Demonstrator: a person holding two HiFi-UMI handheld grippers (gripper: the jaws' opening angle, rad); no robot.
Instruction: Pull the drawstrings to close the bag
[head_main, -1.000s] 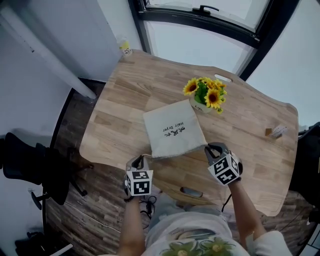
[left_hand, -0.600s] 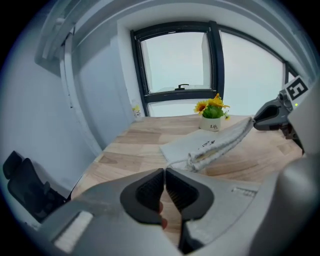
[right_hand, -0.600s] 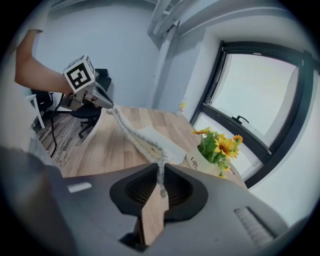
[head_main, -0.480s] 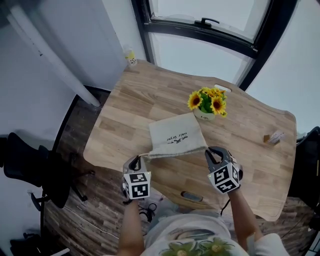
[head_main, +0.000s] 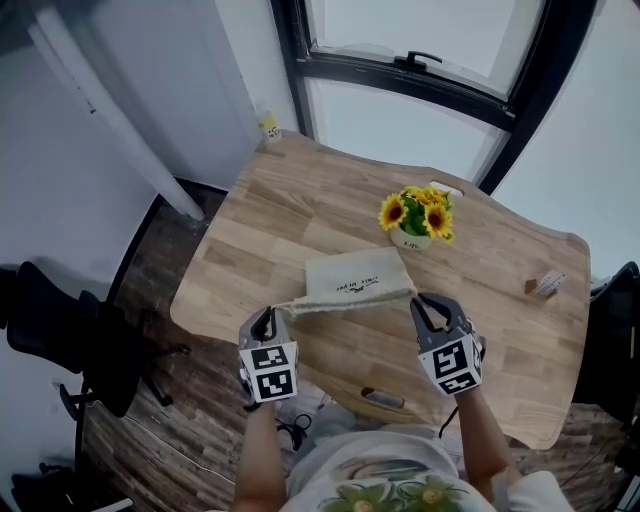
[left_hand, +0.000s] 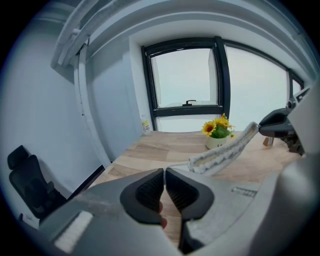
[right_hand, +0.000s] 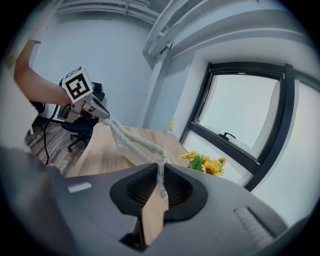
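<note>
A beige cloth drawstring bag (head_main: 352, 283) lies mid-table, its near mouth (head_main: 345, 303) gathered into a tight ruffled band held up between my two grippers. My left gripper (head_main: 268, 316) is shut on the thin left drawstring (left_hand: 179, 165) just off the table's near edge. My right gripper (head_main: 425, 303) is shut on the right drawstring (right_hand: 160, 172), which runs straight up between its pads. In the right gripper view the puckered mouth (right_hand: 134, 142) stretches across to the left gripper (right_hand: 87, 107). In the left gripper view, the mouth (left_hand: 225, 150) reaches towards the right gripper (left_hand: 280, 125).
A pot of sunflowers (head_main: 418, 214) stands just behind the bag. A small bottle (head_main: 268, 125) sits at the wooden table's (head_main: 270, 220) far left corner, a small item (head_main: 545, 284) at its right edge. A black chair (head_main: 45, 335) stands on the floor at left.
The bag's mouth has drawn tighter and the bag looks shorter. The grippers have moved slightly further apart, both still gripping their strings.
</note>
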